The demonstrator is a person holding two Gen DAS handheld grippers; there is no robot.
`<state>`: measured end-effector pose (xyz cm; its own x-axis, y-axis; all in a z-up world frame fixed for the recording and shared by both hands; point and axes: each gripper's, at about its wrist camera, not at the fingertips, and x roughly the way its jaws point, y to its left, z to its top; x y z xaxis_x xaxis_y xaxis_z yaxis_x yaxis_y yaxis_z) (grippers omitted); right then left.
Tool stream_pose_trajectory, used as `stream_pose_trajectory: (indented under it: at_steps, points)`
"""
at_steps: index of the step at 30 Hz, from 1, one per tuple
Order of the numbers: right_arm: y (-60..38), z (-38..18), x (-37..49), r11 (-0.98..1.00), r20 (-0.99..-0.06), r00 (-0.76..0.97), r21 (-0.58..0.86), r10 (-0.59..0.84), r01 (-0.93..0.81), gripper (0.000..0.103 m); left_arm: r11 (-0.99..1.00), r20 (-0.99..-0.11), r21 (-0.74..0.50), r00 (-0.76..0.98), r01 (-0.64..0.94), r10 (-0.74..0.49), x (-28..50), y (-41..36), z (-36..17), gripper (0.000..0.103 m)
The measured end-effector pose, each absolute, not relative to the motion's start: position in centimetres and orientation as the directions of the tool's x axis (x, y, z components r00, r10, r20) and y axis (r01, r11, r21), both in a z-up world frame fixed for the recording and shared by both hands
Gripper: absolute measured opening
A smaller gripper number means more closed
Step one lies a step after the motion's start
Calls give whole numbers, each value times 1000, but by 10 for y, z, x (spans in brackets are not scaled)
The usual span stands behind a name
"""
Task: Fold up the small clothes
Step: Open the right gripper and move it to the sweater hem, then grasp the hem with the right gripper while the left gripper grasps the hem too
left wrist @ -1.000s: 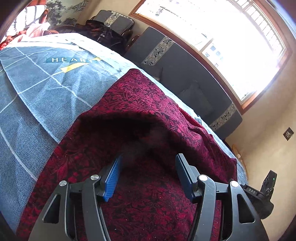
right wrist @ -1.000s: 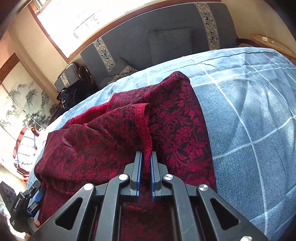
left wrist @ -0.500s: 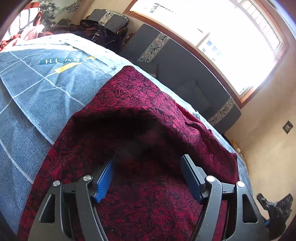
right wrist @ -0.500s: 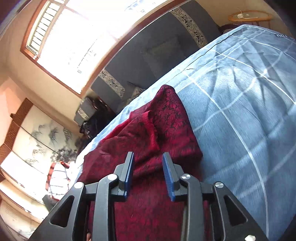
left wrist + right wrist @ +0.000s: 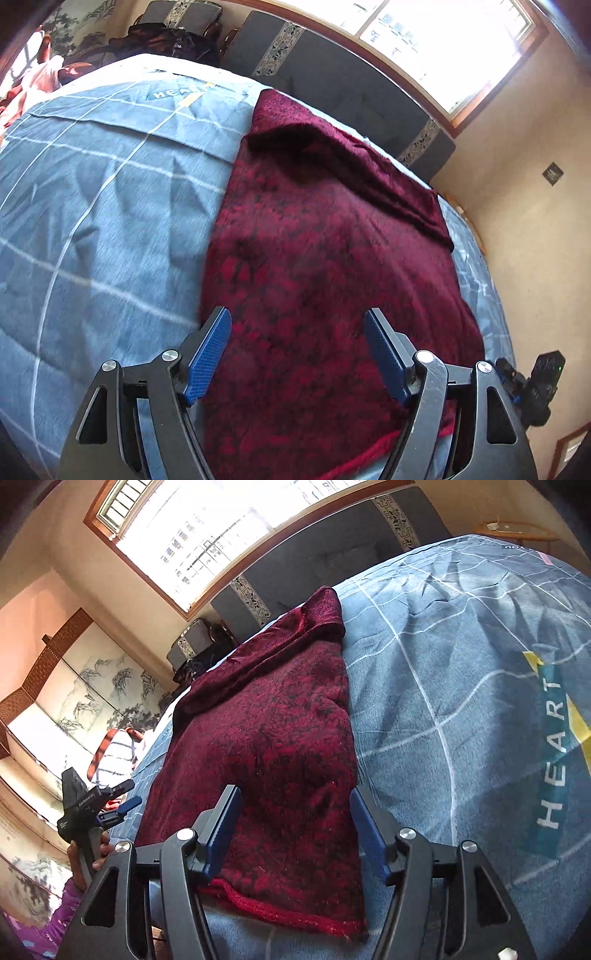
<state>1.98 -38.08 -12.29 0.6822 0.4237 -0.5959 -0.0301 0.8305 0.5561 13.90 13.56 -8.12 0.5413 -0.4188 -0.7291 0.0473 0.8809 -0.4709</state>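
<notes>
A dark red patterned cloth [image 5: 325, 229] lies lengthwise on the blue checked bedspread [image 5: 92, 203], with one long side folded over along its far edge. My left gripper [image 5: 297, 314] hovers over the cloth's near end. Its jaws are opening, and nothing is pinched between the blue pads. In the right wrist view the same cloth [image 5: 266, 720] runs away from me, its red hem nearest. My right gripper [image 5: 294, 792] hangs above that hem, jaws opening, free of the fabric. Each gripper shows in the other's view: the right gripper [image 5: 532, 387], and the left gripper [image 5: 92, 808] held by a hand.
Dark grey cushions [image 5: 332, 74] line the wall under a bright window beyond the bed. A dark bag [image 5: 166, 40] and pink clothes [image 5: 33, 81] sit past the far corner. A "HEART" print [image 5: 554, 757] marks the bedspread [image 5: 461, 664] right of the cloth.
The right gripper let go of the cloth's edge, opened and drew back. The left gripper widened and pulled back from under the raised fold. The cloth now lies flat.
</notes>
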Motion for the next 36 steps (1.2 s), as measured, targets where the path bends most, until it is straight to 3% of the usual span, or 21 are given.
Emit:
stream_pose_trajectory:
  at_steps: [8,18,20,22,24,25,33,36]
  points:
    - [-373,-141,4,839,-627,659,545,415,-9,61,826,-711,-562,486,42,-508,75,166,-103,74]
    - [-354,-143,1,823,-617,633,565,468,-57,60,753,-651,-651,443,92,-617,62,163,-105,74]
    - [-356,-143,2,822,-615,636,566,465,-53,55,744,-638,-658,440,115,-632,67,160,-105,73]
    - [-359,-146,1,826,-618,643,562,452,-41,30,752,-638,-644,444,139,-629,71,155,-104,69]
    - [-363,-149,1,828,-625,647,560,437,-18,16,771,-651,-619,451,150,-611,73,151,-104,62]
    - [-366,-150,0,822,-621,650,569,439,-12,14,782,-661,-604,451,155,-600,73,149,-103,56]
    - [-371,-152,3,778,-583,641,628,500,-36,18,820,-693,-552,464,151,-552,78,147,-101,55]
    - [-372,-151,4,782,-592,639,622,491,-25,31,835,-709,-540,476,109,-521,80,156,-101,58]
